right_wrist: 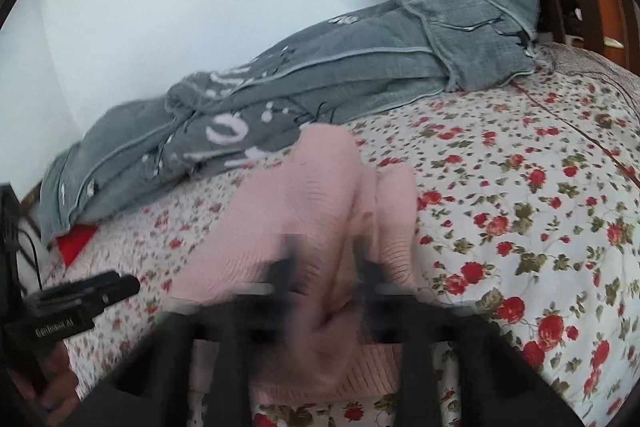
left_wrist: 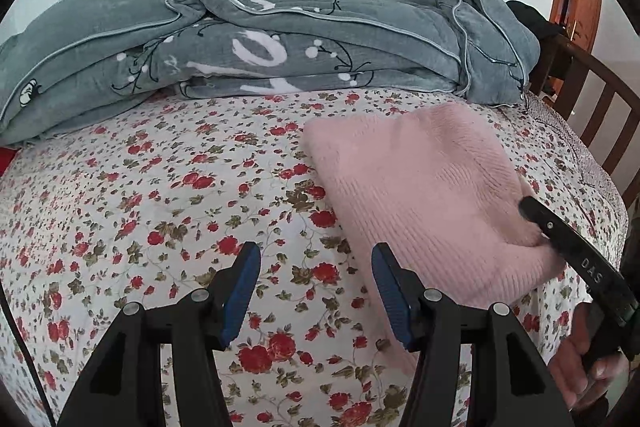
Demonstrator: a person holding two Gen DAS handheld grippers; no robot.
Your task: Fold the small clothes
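- Pink knit sweater (left_wrist: 432, 195): ribbed, fuzzy, folded into a rough rectangle with several layers stacked, lying on the floral bedsheet (left_wrist: 160, 207).
- Right gripper (right_wrist: 326, 267): motion-blurred in the right wrist view; fingers close together with a bunched ridge of sweater fabric between them, at the near edge of the garment. Looks clamped on the sweater.
- In the left wrist view a right-gripper finger (left_wrist: 536, 213) presses into the sweater's right edge.
- Left gripper (left_wrist: 316, 291): jaws wide apart, holding nothing; sweater just right of and ahead of its right finger, near corner beside it.
- Grey printed blanket (left_wrist: 260, 39) heaped beyond the sweater, against the wall.
- Wooden bed rail (left_wrist: 600, 107) far right.
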